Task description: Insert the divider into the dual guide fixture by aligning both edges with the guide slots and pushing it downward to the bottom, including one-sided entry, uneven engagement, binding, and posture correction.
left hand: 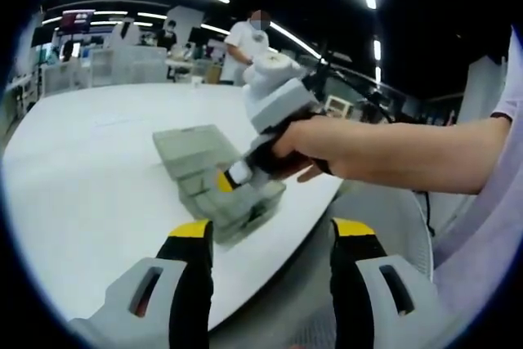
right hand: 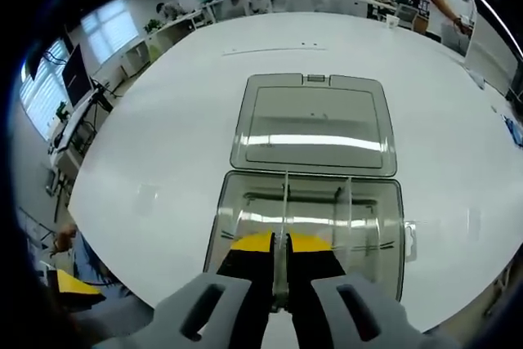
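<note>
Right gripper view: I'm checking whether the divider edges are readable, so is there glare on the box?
Right gripper view: ceiling-light glare streaks the open lid and the clear box; the divider shows thin, edge-on. Left gripper view: the right claw looks soft and blurred.

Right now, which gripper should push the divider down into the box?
Right. The right gripper is shut on the clear divider standing in the box. The left gripper is open, away from it.

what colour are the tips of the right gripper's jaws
Yellow tips on black jaws, clearest in the right gripper view, where the right gripper pinches the clear divider.
</note>
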Demonstrator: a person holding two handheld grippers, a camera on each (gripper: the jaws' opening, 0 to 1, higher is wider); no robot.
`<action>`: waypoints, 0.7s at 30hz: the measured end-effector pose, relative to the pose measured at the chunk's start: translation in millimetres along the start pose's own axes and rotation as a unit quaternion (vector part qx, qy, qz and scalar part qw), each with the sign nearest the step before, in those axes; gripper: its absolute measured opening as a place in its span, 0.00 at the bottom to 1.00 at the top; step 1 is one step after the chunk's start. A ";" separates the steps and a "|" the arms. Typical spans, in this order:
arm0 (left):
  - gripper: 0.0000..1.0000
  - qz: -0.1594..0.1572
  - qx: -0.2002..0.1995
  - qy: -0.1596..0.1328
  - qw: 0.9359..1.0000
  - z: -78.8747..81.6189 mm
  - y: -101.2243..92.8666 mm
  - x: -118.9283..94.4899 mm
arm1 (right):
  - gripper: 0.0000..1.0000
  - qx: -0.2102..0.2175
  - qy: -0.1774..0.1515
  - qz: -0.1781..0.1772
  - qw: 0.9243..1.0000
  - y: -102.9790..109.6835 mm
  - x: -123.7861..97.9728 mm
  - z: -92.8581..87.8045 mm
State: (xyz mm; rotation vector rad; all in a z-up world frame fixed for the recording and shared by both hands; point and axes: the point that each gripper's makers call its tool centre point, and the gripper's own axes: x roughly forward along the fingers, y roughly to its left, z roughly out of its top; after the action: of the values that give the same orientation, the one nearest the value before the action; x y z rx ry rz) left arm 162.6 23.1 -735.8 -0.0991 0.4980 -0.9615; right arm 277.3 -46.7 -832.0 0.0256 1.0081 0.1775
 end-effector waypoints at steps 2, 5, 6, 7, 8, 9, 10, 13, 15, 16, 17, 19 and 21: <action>0.55 0.000 0.001 0.000 1.000 0.0 0.1 -0.2 | 0.00 0.000 0.000 0.000 1.000 0.0 1.0 -0.6; 0.55 0.000 0.000 0.000 1.000 0.1 0.0 -0.3 | 0.00 0.001 0.000 0.000 1.000 -0.1 2.2 -1.7; 0.55 0.000 0.001 0.000 1.000 0.2 0.2 -0.4 | 0.00 0.003 0.000 0.000 1.000 -0.1 2.7 -1.9; 0.55 0.001 0.000 0.000 1.000 0.2 0.3 -0.4 | 0.00 0.004 0.000 0.001 1.000 -0.1 3.1 -2.2; 0.55 0.001 0.000 0.000 1.000 0.2 0.4 -0.5 | 0.00 0.006 -0.001 0.002 1.000 -0.4 4.0 -2.7; 0.55 0.001 0.000 -0.001 1.000 0.2 0.5 -0.6 | 0.00 0.009 -0.001 0.002 1.000 -0.5 4.7 -3.1; 0.55 0.001 0.000 -0.001 1.000 0.2 0.5 -0.6 | 0.00 0.009 -0.001 0.003 1.000 -0.6 5.4 -3.5; 0.55 0.002 0.000 0.000 1.000 0.0 0.4 -0.6 | 0.00 0.010 -0.001 0.003 1.000 -0.2 6.4 -4.3; 0.55 0.002 0.000 0.000 1.000 0.0 0.5 -0.5 | 0.00 0.009 0.000 0.003 1.000 -0.1 7.2 -5.0; 0.55 0.002 0.000 0.000 1.000 0.0 0.5 -0.5 | 0.00 0.010 0.001 0.003 1.000 -0.3 8.2 -5.6; 0.55 0.001 -0.001 0.000 1.000 0.1 0.4 -0.5 | 0.00 0.010 0.002 0.003 1.000 -0.3 8.9 -6.1; 0.55 0.002 -0.001 0.000 1.000 0.1 0.7 -0.3 | 0.00 0.010 0.003 0.003 1.000 -0.3 10.1 -7.3; 0.55 0.002 -0.001 0.000 1.000 0.1 0.7 -0.3 | 0.00 0.010 0.005 0.004 1.000 -0.3 10.7 -7.8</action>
State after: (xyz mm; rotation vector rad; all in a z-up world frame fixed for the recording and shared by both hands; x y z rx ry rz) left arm 163.0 23.7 -735.8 -0.0999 0.4993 -0.9568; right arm 276.4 -45.7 -845.1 0.0467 1.0191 0.1742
